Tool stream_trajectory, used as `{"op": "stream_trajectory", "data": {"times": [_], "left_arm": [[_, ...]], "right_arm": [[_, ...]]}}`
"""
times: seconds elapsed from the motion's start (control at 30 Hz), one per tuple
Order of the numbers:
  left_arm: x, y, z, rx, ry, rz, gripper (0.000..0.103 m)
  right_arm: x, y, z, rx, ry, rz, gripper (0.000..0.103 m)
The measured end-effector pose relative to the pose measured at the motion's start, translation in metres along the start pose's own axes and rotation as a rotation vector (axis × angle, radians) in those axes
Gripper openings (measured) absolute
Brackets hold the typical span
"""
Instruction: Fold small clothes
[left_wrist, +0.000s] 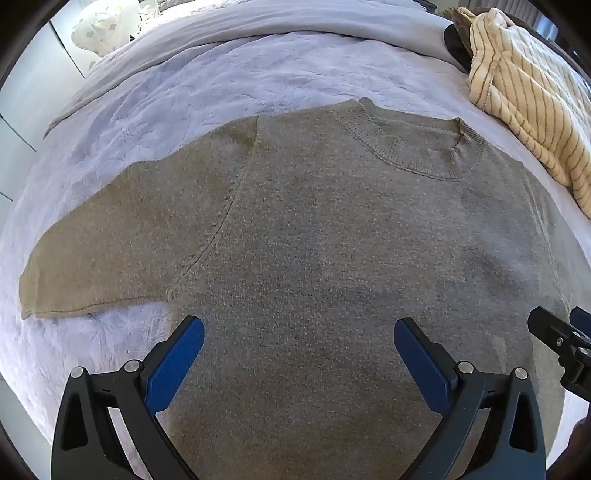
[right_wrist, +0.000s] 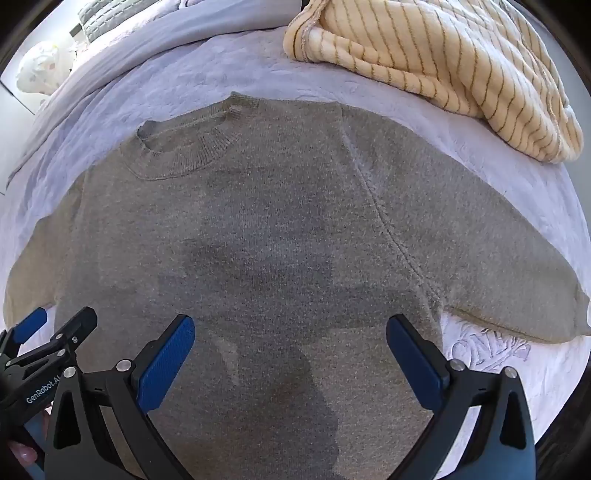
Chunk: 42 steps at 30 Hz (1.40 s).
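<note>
Hovering wide open and empty over the flat grey sweater (left_wrist: 314, 240), the left tongs (left_wrist: 299, 343) and right tongs (right_wrist: 290, 339) would fold best by pinching each sleeve edge cleanly off the bed (left_wrist: 166, 85).

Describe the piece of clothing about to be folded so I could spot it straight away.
Look at the pale lilac bedspread. The sweater lies flat across its middle, sleeves spread, ribbed round collar pointing away from the open blue fingers. It is plain grey-brown knit, unlike the bunched cream striped blanket beyond it.
</note>
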<state>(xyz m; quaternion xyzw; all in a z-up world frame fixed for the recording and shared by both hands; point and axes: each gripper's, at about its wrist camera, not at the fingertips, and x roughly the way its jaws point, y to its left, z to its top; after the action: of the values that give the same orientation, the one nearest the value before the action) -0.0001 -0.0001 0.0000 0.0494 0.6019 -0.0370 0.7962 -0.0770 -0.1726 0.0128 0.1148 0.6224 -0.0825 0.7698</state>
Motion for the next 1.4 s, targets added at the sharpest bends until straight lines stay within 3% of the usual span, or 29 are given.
{"op": "stream_trajectory", "data": {"times": [1.4], "left_arm": [[-0.0013,0.0038,-0.0042,0.004,0.000,0.000,0.103]], "right_arm": [[-0.0025,0.0038,-0.0029,-0.016,-0.020,-0.021,0.103]]}}
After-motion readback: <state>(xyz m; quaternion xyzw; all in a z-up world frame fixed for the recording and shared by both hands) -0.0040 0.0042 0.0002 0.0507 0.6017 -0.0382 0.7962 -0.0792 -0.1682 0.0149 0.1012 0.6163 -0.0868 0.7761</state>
